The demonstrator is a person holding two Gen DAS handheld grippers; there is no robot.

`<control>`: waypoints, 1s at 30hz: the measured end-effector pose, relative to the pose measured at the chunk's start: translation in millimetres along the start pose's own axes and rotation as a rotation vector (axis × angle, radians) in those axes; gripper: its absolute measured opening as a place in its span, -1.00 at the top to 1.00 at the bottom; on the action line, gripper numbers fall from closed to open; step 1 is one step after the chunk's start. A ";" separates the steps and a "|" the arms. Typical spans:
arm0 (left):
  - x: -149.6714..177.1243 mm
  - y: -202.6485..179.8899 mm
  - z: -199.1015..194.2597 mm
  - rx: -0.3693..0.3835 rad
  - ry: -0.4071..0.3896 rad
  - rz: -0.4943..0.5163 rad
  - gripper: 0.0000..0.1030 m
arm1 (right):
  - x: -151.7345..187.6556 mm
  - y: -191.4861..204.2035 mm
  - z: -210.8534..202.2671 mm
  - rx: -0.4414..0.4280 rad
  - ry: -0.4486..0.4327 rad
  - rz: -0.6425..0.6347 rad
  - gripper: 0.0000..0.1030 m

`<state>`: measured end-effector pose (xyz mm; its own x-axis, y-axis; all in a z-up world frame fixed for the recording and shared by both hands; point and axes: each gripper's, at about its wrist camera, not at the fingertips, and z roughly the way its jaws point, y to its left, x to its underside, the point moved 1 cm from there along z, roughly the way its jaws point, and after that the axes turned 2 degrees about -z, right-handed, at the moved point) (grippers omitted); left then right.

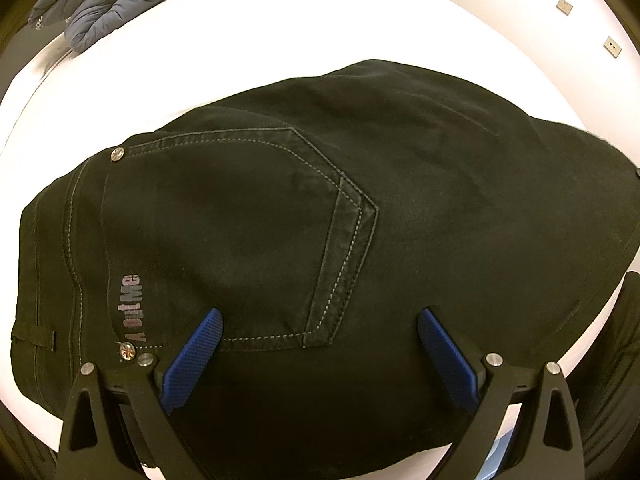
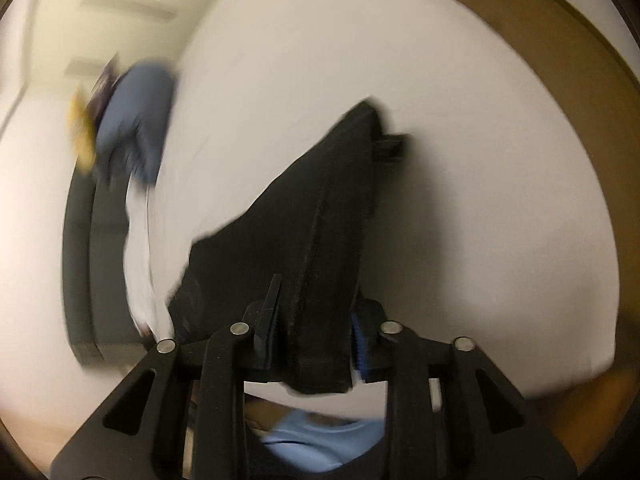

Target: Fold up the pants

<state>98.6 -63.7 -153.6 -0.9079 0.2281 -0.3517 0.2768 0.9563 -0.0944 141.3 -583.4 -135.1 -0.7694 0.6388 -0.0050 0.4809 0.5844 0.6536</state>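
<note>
At the bottom of the right wrist view the right tool [image 2: 316, 344] pinches a bunched pants [image 2: 320, 216] edge; the left tool [image 1: 320, 354] gapes empty over the seat pocket [image 1: 240, 232] on the white bed [image 1: 320, 20]; that thick bunch may slip, spoiling the fold.

Black pants [image 1: 320, 208] spread flat on white bed [image 1: 320, 20], back pocket [image 1: 240, 240] up, grey stitching, two rivets at pocket corners, printed logo [image 1: 134, 308] beside pocket. Left gripper [image 1: 318, 324] over pants at pocket's lower edge, blue pads [image 1: 192, 360] wide apart, nothing between them pinched; contact with the cloth unclear. Grey-blue puffer jacket [image 1: 104, 0] at bed's far left corner. Two small wall plates [image 1: 564, 6] upper right.
</note>
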 end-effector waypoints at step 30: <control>9.5 -0.8 -19.0 -0.004 -0.057 0.026 -0.93 | 43.6 201.9 62.5 0.372 -0.080 -1.133 0.39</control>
<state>83.7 -58.9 -139.2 -0.8809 0.2425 -0.4063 0.2991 0.9508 -0.0810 231.0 -406.3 -50.6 -0.8119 -0.3120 -0.4935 -0.3522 0.9359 -0.0122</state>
